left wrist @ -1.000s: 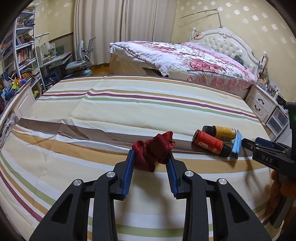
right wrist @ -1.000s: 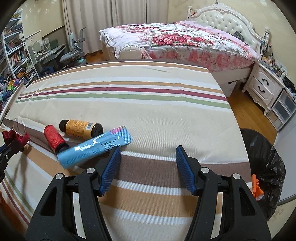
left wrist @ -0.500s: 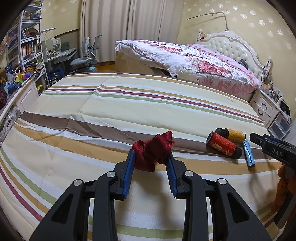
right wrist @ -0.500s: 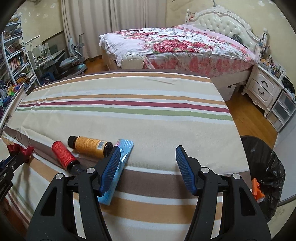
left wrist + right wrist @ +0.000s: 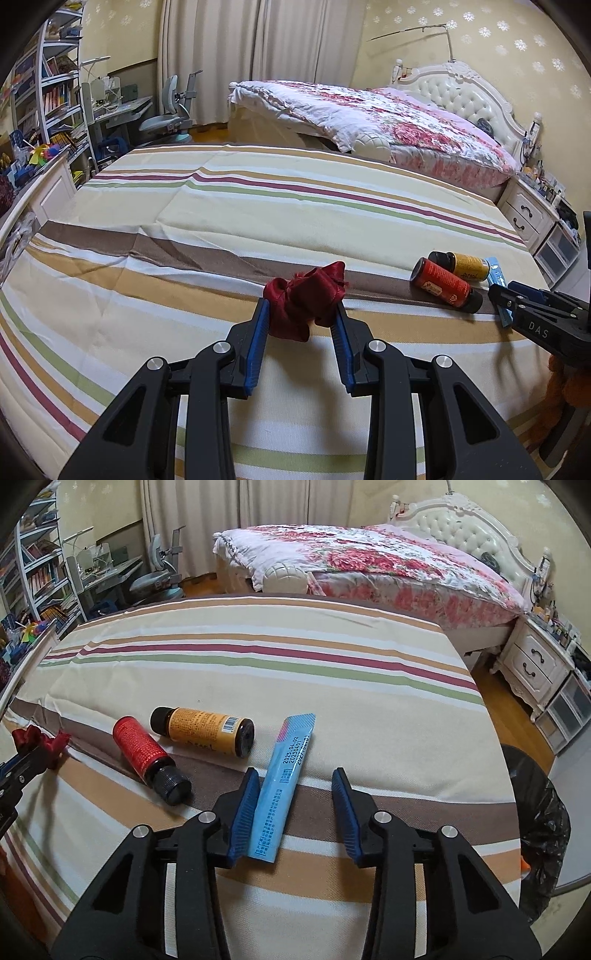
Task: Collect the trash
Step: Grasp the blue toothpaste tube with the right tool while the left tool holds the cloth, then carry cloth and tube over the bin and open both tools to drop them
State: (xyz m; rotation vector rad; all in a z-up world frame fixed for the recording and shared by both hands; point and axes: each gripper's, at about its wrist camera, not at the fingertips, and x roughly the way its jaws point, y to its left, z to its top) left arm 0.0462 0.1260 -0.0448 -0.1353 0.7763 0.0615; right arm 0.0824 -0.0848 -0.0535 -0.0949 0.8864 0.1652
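A striped bedsheet (image 5: 229, 206) covers the near bed. Beyond it stands a second bed with a floral quilt (image 5: 388, 122) and white tufted headboard (image 5: 461, 92). A bookshelf (image 5: 55, 92), desk (image 5: 122, 110) and grey chair (image 5: 170, 118) stand left; a white nightstand (image 5: 535, 664) stands right.

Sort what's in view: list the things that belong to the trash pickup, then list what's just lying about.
Belongs to the job:
- red cloth scrap, in the left hand-held gripper
- blue sachet, right hand-held gripper closing around it
- red bottle
- orange bottle
- black trash bag

Just there:
- floral bed
- nightstand
- desk chair
- bookshelf
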